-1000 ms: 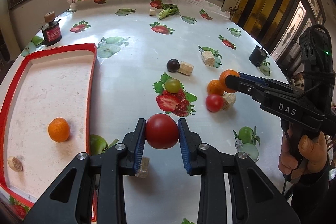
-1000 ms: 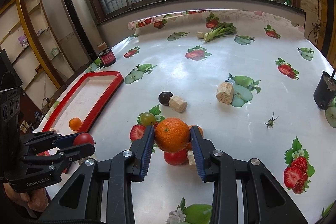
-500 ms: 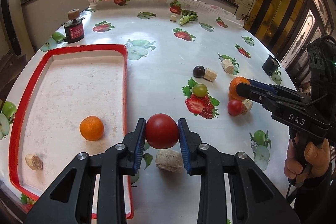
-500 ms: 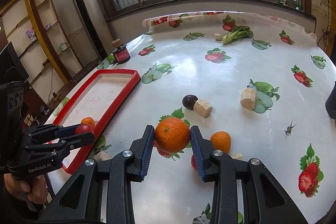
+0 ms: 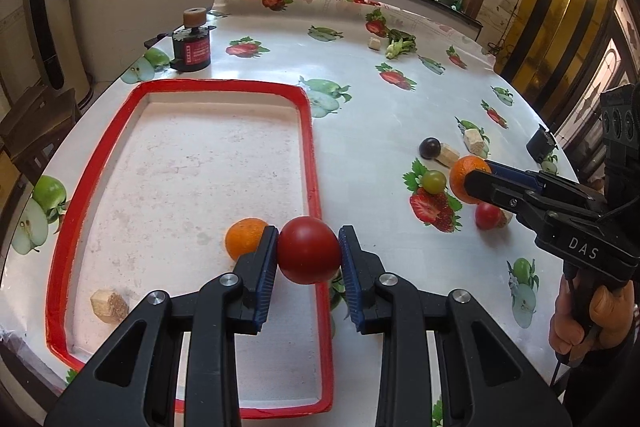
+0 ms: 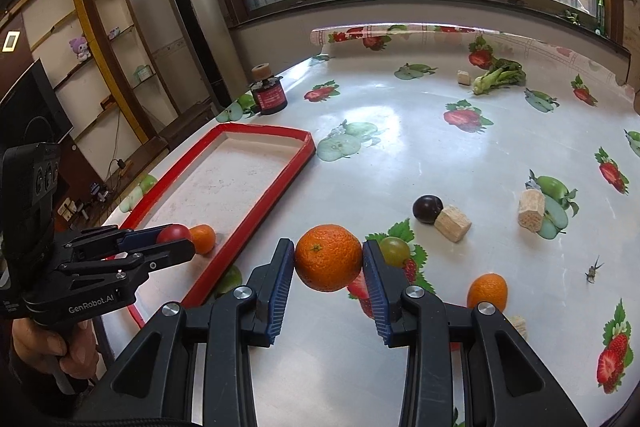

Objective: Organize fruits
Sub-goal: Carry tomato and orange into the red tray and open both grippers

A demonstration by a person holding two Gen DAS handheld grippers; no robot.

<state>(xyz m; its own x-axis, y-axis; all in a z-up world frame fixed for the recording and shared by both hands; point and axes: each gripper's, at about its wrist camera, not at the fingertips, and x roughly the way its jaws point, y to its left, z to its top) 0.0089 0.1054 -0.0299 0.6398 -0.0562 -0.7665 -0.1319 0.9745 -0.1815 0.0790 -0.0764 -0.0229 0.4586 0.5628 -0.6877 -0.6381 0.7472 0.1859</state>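
Between the blue pads of the left gripper (image 5: 308,254): a red tomato (image 5: 308,250), clamped from both sides and carried in the air over the right-hand rim of the red tray (image 5: 316,163). Just left of that gripper's left finger, down on the tray's pale floor: an orange (image 5: 243,237). Further left and nearer its body, also inside the tray: a small tan block (image 5: 109,305). Beyond the tray's far edge: a dark jar with a red label (image 5: 193,45).

Between the pads of the right gripper (image 6: 329,259): a second orange (image 6: 329,257), pinched firmly and held clear of the fruit-print tablecloth (image 6: 400,147). Directly behind its right finger, partly hidden: a green grape (image 6: 396,251). Ahead and to the right of that gripper: a dark plum (image 6: 427,209) touching a tan block (image 6: 453,223). Further right: another tan block (image 6: 531,211). Close beside the right finger, low on the cloth: a third orange (image 6: 488,291). Far ahead near the table's back edge: a green leafy vegetable (image 6: 499,78). Seen from the left wrist, under the right gripper's fingers: a small red tomato (image 5: 487,216) on the cloth. Well to the left of the right gripper: the left gripper with its tomato, over the tray.
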